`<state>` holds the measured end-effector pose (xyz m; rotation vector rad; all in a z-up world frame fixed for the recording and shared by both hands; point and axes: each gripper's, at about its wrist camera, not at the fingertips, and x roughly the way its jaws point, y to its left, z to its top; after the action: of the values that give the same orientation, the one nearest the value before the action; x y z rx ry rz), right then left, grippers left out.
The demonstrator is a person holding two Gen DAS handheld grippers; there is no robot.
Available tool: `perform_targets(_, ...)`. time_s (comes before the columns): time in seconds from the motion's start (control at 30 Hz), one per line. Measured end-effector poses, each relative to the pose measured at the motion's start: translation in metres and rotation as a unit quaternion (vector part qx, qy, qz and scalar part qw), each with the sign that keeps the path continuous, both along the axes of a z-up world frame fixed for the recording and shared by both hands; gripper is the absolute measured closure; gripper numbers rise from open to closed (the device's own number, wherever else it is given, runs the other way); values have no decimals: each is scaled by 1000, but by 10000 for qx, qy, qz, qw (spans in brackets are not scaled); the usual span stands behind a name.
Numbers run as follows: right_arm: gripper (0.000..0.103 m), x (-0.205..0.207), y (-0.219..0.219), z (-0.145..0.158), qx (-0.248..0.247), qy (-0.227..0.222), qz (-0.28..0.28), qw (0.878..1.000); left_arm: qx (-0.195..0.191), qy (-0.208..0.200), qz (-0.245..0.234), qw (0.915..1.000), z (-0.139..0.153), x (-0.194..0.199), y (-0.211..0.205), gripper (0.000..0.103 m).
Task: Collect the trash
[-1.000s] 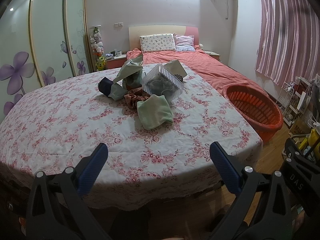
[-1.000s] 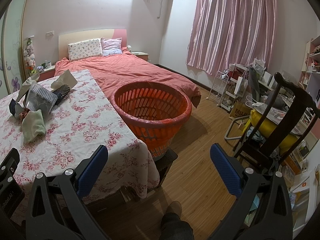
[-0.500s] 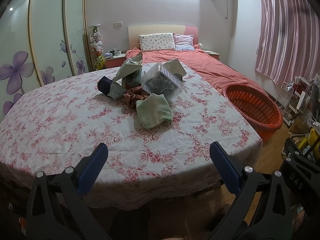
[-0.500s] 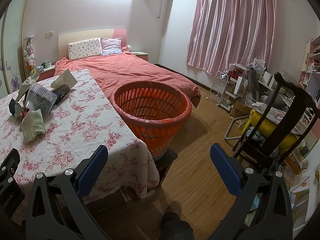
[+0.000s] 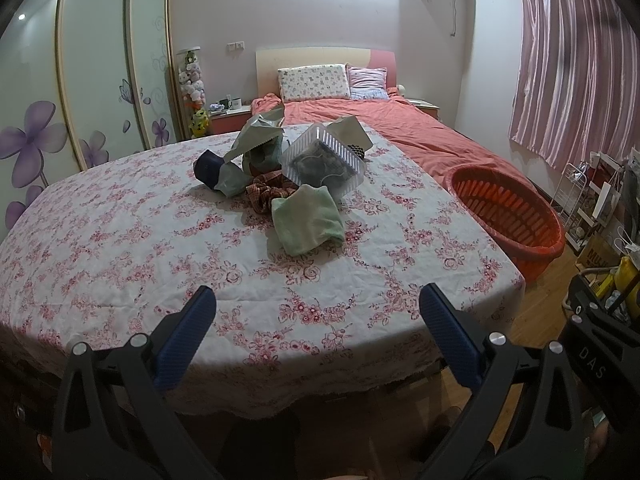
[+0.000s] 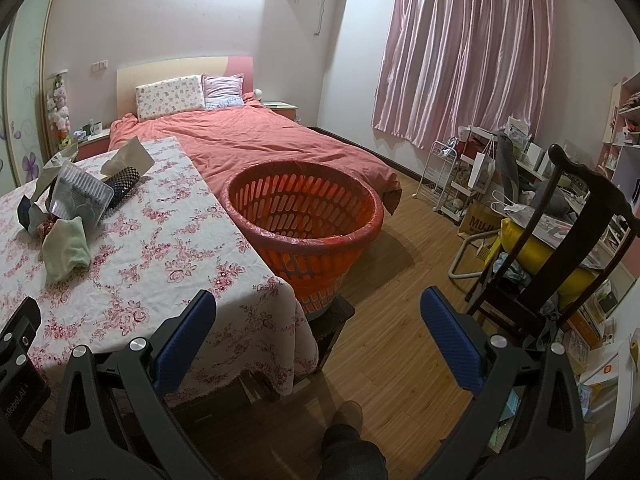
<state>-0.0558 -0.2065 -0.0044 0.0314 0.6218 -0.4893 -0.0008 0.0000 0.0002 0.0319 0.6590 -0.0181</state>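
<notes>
Both grippers unmoved, level, fingers (image 5: 192, 320) spread.

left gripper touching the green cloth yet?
Apart. Left wrist view shows bare tablecloth between the open left gripper and the green cloth.

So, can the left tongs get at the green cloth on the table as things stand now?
Probably yes. The left tongs are open and empty, and only bare tablecloth lies between them and the green cloth, the nearest piece of the pile. They are still well short of it.
</notes>
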Motion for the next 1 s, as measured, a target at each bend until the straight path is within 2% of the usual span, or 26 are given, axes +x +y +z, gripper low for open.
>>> perform_targets(0.73,2,4,2,-2,9,26,11,10000,-36,58,4,10000,-3,0,0,4)
perform_targets(1.0,2,20,10,-11,171,-79,377,9991,-267,54,318,9991,-8,20,33,4)
